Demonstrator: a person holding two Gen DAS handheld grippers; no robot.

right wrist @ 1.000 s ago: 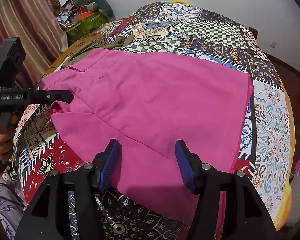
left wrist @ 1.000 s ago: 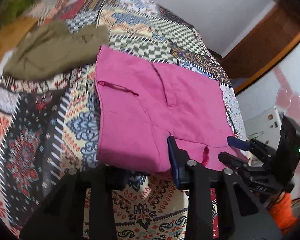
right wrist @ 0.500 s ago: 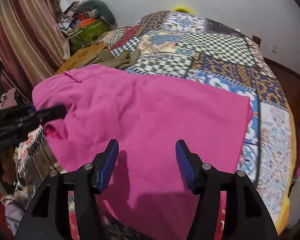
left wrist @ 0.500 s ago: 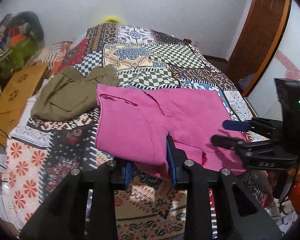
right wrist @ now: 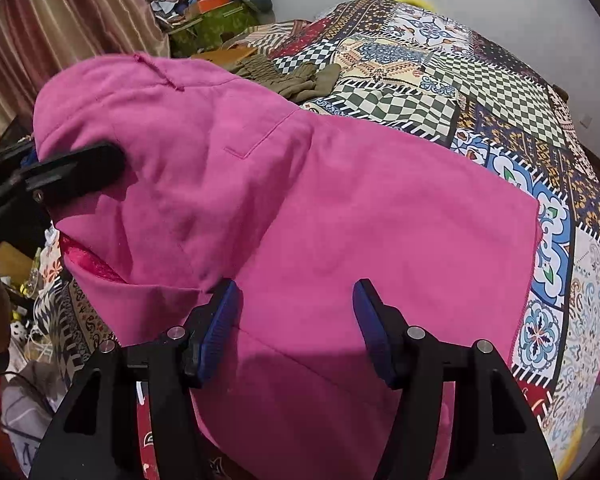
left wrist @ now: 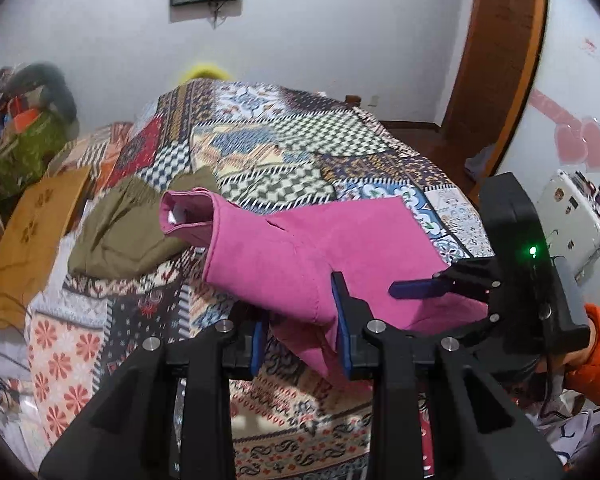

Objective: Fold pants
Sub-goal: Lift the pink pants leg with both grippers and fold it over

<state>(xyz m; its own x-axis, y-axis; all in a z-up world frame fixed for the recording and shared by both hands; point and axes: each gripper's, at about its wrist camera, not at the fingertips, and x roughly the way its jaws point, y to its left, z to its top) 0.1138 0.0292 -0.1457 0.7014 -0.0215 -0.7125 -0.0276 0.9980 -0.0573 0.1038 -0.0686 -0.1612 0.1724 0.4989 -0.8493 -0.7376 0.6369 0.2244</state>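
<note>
The pink pants (left wrist: 284, 256) lie across the near part of a bed covered with a patchwork quilt (left wrist: 300, 148), and their near edge is raised off it. The left gripper (left wrist: 300, 344) has its jaws narrow, with a bunched fold of the pants' near edge between the blue pads; the fabric hangs from them, so it is gripped and lifted. From that hold the cloth rises into a hump, and the waistband end stands up as an open tube at the far left in the left view. In the right view the left gripper (right wrist: 74, 168) shows at the left, pinching the raised hump of fabric. The right gripper (right wrist: 296, 320) hovers over the pants with its jaws fairly wide; pink cloth shows between and below its fingers, but the pads do not press on it. In the left view the right gripper (left wrist: 420, 292) comes in from the right, over the pants' right part, held by a hand in an orange sleeve (left wrist: 596, 356). Olive clothes (left wrist: 128, 232) lie on the quilt just beyond the pants, to the left. A brown door frame (left wrist: 500, 60) stands at the right behind the bed.
</note>
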